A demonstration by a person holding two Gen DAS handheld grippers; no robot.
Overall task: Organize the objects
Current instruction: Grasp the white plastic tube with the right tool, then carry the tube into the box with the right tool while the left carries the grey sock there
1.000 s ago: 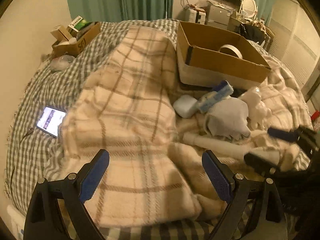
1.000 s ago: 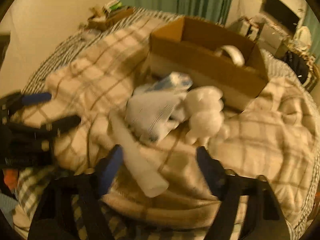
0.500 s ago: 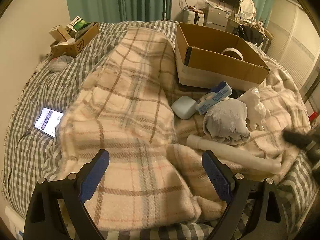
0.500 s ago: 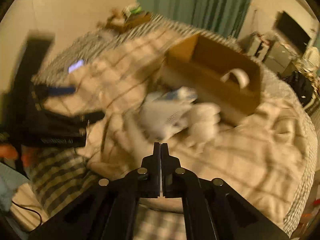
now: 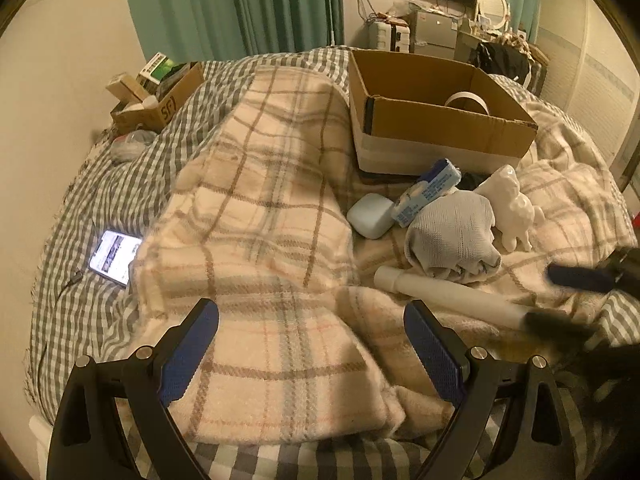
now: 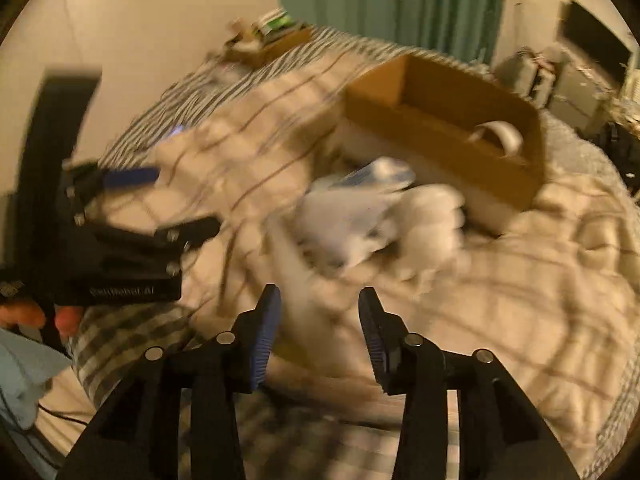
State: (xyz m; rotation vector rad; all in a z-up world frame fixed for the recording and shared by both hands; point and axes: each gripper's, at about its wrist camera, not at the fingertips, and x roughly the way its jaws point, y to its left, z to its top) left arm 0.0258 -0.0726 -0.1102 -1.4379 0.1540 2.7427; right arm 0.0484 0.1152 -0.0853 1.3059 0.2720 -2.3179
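On the plaid blanket lie a white tube [image 5: 448, 294], a grey knit cloth [image 5: 452, 236], a white animal figure [image 5: 514, 208], a blue-white packet [image 5: 428, 192] and a pale blue case [image 5: 370, 220]. Behind them stands an open cardboard box [image 5: 432, 120] with a tape roll [image 5: 466, 102] inside. My left gripper [image 5: 312, 344] is open and empty over the blanket. My right gripper [image 6: 318, 324] is open and empty, its jaws either side of the tube's near end [image 6: 296, 276]; this view is blurred. It also shows at the left wrist view's right edge [image 5: 568, 300].
A lit phone [image 5: 114, 256] lies on the checked bedspread at the left. A small box of clutter [image 5: 160, 96] sits at the far left corner. Green curtains and a desk with a TV stand behind the bed.
My right gripper was open, snapped shut while pulled back from the objects, and is open again, back near the tube's end. My left gripper has held still.
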